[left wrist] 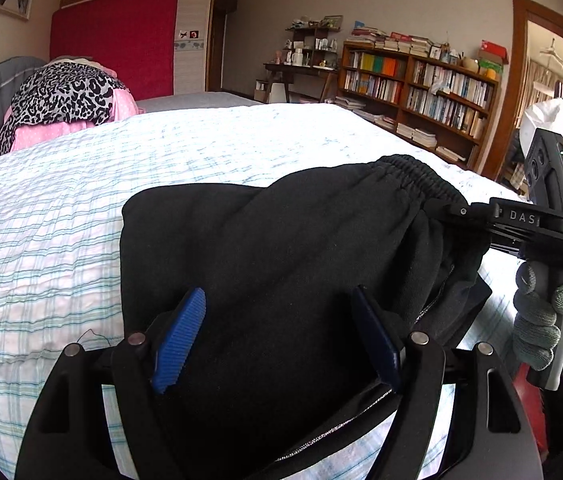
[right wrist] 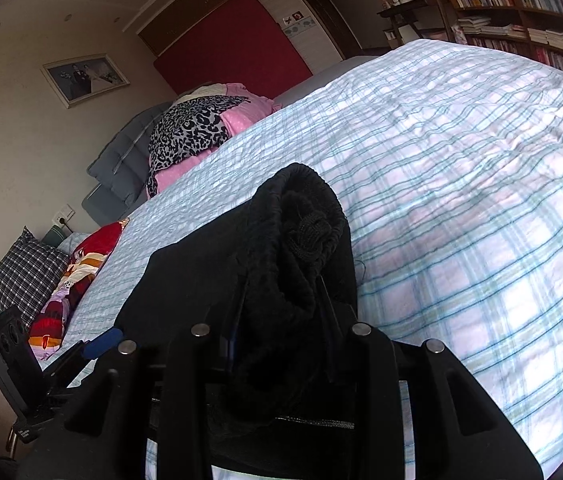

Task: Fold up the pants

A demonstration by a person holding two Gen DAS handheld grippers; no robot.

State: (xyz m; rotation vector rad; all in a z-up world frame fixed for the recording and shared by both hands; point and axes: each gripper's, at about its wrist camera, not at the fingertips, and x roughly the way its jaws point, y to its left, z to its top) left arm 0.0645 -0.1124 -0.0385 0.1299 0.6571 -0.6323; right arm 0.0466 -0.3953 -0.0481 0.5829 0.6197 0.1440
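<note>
Right now the black pants [left wrist: 265, 264] lie bunched at the near edge of the bed [left wrist: 61, 240], over its plaid cover. The left gripper [left wrist: 277, 340] has its blue pads spread, with cloth lying between them. The right gripper [right wrist: 281, 320] pinches the elastic waistband [right wrist: 305, 216] (gathered thick) between its jaws.

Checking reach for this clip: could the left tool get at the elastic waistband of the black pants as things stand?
Probably yes. The left tool is open, straddling the black fabric pants, with only cloth before the gathered elastic waistband. The right tool is shut on one end of it; the rest looks free.
</note>
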